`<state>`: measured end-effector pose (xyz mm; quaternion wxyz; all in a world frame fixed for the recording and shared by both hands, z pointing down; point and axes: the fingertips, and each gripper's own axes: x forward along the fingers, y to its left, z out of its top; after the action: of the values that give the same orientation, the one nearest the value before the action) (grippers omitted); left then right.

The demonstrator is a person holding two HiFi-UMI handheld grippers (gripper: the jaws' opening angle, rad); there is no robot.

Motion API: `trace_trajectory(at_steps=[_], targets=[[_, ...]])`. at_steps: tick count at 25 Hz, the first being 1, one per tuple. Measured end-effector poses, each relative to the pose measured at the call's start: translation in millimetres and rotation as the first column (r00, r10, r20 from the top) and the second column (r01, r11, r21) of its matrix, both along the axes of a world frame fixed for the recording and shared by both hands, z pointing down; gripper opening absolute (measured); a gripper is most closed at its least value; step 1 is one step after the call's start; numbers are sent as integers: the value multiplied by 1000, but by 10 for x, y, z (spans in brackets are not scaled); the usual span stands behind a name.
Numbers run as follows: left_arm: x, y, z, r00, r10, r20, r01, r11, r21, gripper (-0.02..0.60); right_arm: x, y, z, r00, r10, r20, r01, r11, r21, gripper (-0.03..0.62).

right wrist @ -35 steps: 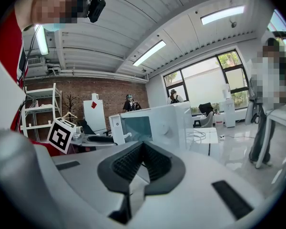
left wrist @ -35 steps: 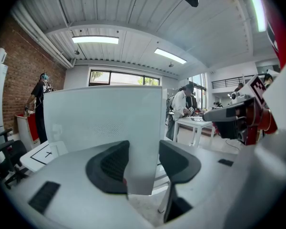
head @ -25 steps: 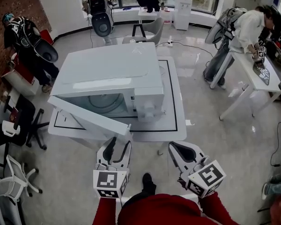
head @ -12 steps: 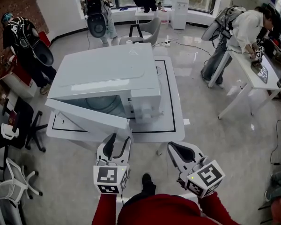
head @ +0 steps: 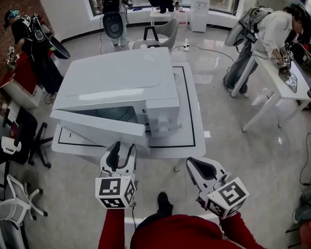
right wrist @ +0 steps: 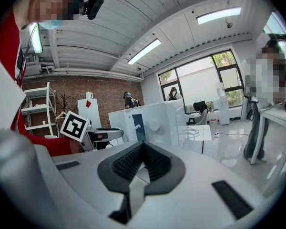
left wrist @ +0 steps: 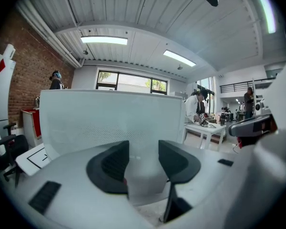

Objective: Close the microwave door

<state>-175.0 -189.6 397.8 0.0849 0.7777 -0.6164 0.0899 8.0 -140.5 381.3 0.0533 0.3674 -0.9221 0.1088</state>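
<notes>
A white microwave (head: 119, 82) stands on a low white table (head: 193, 139). Its door (head: 101, 124), hinged at the left, is ajar by a narrow wedge, free edge near the control panel. My left gripper (head: 122, 150) is open, its tips right at the door's lower front; whether they touch it I cannot tell. In the left gripper view the door (left wrist: 109, 120) fills the space ahead of the left gripper (left wrist: 144, 149). My right gripper (head: 191, 162) is shut and empty, off the table's front right corner. In the right gripper view, the right gripper (right wrist: 143, 149) points toward the microwave (right wrist: 152, 123).
Black office chairs (head: 26, 134) stand at the left. A person (head: 264, 35) leans over a white desk (head: 280, 84) at the right. Two more people (head: 33, 43) stand at the back and left. A cable (head: 207, 51) lies on the floor beyond the table.
The microwave door has swung in from wide ajar to a narrow gap. My left gripper has moved forward and left along with it. The right gripper has stayed put.
</notes>
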Motion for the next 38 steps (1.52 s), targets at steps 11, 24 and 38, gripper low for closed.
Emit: trace_trajectory(at_steps=[11,24,38], targets=[[48,-53,7,1000,20,-5,-20,1000,8,202,-48,-12,3,1000,5,-2,-5,1000,-10,12],[79,-148,-7,999,33,-11,-33,999,9,202,-90,-78,6,1000,-2,-3,2,1000,-3,12],[98,-274,-10,999,35,-23,-35,999,6,202,-52,-132,52,1000,19,-4,-19,999,-47,12]])
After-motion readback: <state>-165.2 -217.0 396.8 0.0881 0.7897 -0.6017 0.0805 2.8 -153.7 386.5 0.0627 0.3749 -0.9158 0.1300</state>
